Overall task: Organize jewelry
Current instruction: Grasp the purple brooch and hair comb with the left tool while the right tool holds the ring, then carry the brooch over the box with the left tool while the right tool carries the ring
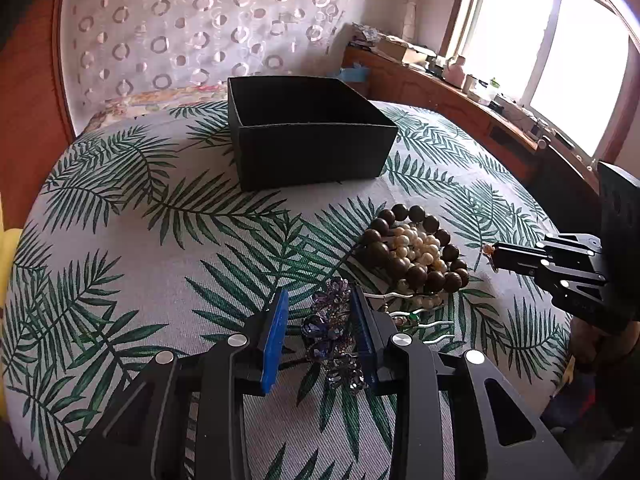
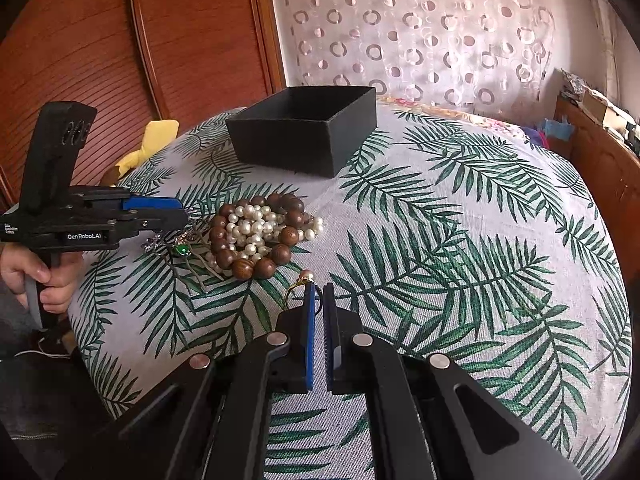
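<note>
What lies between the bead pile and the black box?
Only bare leaf-print cloth lies between the bead pile and the black box, clearest in the right wrist view.

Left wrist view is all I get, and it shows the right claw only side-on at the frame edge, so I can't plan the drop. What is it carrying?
Observer: The right claw is shut on a gold ring topped with a small pearl.
Operator: Is the ring snagged in the bead pile?
Observer: No. It sits apart from the bead pile, with a strip of leaf-print cloth showing between them.
</note>
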### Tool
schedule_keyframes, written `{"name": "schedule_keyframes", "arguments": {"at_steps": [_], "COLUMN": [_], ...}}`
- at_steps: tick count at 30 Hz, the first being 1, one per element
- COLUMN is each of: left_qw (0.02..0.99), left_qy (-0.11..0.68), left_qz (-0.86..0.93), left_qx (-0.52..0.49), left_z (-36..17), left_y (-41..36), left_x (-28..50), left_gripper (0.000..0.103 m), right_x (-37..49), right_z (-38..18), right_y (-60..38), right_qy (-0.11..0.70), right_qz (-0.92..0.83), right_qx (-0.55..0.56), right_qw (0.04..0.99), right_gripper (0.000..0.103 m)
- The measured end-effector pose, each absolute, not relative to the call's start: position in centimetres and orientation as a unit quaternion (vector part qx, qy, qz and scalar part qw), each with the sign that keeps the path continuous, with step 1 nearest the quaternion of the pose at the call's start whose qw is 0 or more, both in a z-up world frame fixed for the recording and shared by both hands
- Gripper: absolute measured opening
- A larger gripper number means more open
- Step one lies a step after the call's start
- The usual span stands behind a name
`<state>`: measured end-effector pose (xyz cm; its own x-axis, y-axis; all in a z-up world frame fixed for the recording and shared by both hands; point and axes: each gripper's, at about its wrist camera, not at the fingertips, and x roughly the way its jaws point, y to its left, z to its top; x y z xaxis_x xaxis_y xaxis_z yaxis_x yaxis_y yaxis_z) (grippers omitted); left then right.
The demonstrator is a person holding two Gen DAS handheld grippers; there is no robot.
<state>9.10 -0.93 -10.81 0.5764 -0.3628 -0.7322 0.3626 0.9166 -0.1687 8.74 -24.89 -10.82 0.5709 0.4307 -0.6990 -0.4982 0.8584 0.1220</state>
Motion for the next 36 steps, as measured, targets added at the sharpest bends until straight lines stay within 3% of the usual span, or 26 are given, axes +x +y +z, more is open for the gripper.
{"name": "schedule_keyframes", "arguments": {"at_steps": [1,7,36], "left_qw": [0.886,0.889,0.909], "left_qy": [0.412,0.409,0.399], "left_qz": [-0.211,-0.207,-0.115], "left_qx": [-0.001,0.008,0.027], "left_z": [-10.8,-10.7,-9.7], "left_y": [-1.0,-1.1,4.5], "left_x": [9.0,8.3,8.7], "left_gripper": [0.021,0.018,0.018], "right_x": [8.7,8.8,8.9], "right_z": [-10.8,-10.8,-10.9], "right_y": [-24.9,-24.9,-24.8], "right_qy": [0.382,0.381,0.384], "right_qz": [0.262,0.262,0.262], "right_qx": [-0.045,-0.044,-0.044], "right_qw": [0.885,0.885,0.884], "right_gripper": [0.005,0.005,0.005]}}
